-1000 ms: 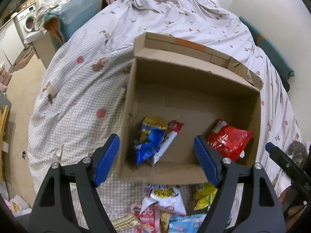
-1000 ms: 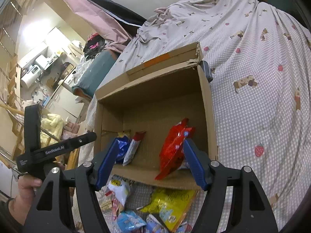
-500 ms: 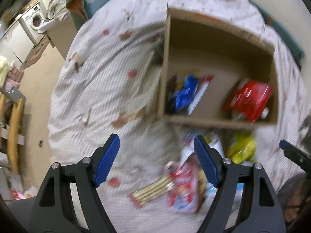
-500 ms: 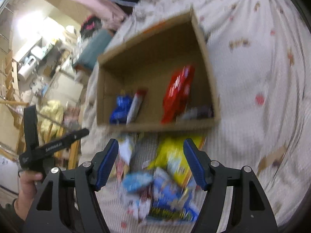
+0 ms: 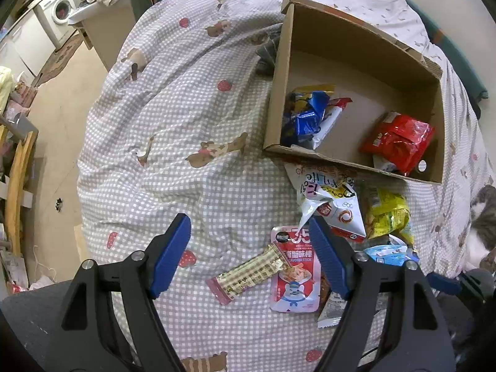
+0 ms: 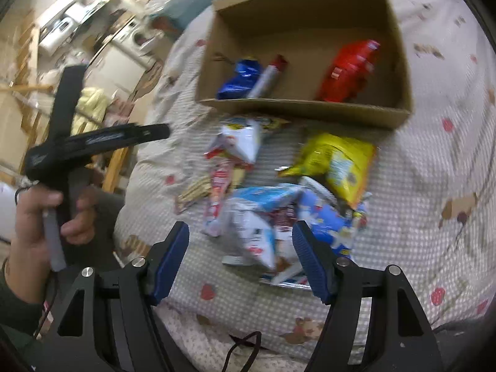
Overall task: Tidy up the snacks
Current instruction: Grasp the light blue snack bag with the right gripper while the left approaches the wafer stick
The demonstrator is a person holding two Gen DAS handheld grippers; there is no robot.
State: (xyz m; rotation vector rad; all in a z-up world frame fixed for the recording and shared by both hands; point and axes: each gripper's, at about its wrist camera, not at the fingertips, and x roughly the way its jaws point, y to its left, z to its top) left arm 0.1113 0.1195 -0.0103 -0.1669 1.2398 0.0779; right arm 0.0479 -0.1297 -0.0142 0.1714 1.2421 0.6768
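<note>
A cardboard box (image 5: 328, 40) lies on the bed; it holds a blue bag (image 5: 305, 114), a white stick pack (image 5: 328, 121) and a red bag (image 5: 400, 142). The box also shows in the right wrist view (image 6: 400, 62). Loose snacks lie in front of it: a white bag (image 5: 331, 204), a yellow bag (image 5: 387, 214), a pink pouch (image 5: 294, 276) and a checked bar (image 5: 248, 274). My left gripper (image 5: 249, 249) is open and empty above the bar and pouch. My right gripper (image 6: 240, 252) is open and empty above a white-and-blue bag (image 6: 257, 220).
The checked bedspread (image 5: 173, 117) covers the bed; its left edge drops to the floor (image 5: 59, 117). A grey cat (image 5: 483, 217) lies at the right edge. The hand holding the left gripper's handle (image 6: 74, 142) shows in the right wrist view.
Both grippers have pulled back from the box toward the loose snack pile in front of it. Both stay open and empty. The box's contents have not moved.
</note>
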